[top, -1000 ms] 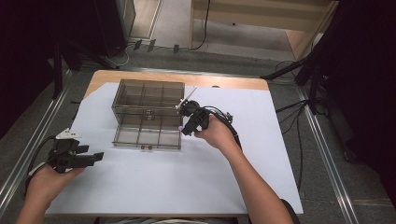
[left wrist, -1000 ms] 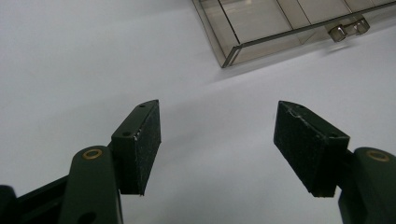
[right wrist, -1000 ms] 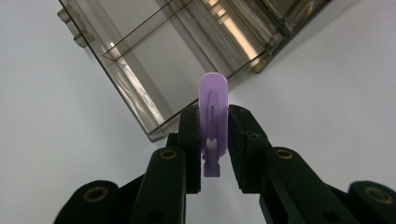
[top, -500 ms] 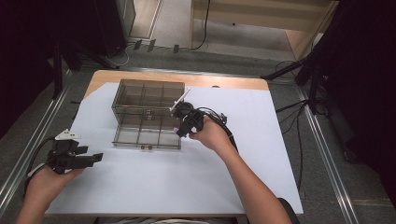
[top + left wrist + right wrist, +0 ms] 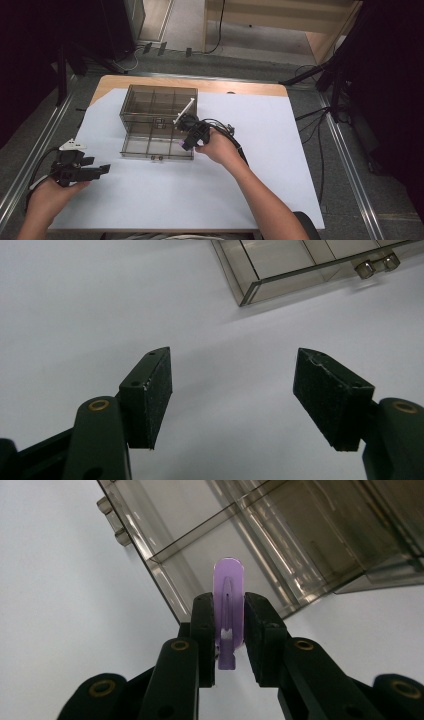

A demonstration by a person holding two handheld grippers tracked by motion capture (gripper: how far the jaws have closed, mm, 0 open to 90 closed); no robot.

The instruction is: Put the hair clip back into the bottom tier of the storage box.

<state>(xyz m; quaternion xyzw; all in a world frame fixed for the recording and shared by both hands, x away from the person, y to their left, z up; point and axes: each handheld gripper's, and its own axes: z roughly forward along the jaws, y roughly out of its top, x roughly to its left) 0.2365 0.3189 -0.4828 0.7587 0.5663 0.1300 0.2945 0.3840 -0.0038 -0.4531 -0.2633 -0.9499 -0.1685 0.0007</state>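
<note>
A smoky clear drawer box [image 5: 159,102] stands at the back left of the table, its divided drawer [image 5: 150,148] pulled out toward me. My right gripper [image 5: 184,145] hovers over the drawer's right end, shut on a small purple plastic clip [image 5: 179,144]. In the right gripper view the purple clip [image 5: 229,587] stands upright between the pads of the right gripper [image 5: 229,617], above the drawer's corner compartment [image 5: 200,555]. My left gripper [image 5: 103,169] rests low at the front left, open with nothing between its fingers. In its own view the left gripper [image 5: 232,395] faces the drawer's corner [image 5: 280,275].
White paper [image 5: 260,190] covers most of the wooden table [image 5: 240,87]. Two small metal knobs [image 5: 375,267] stick out from the drawer front. The right gripper's cable [image 5: 235,142] trails along the forearm. Metal rails and floor cables [image 5: 320,150] flank the table.
My right gripper, with the purple clip in it, has moved left and slightly down, from beside the box to over the drawer's right end. The left gripper has stayed still.
</note>
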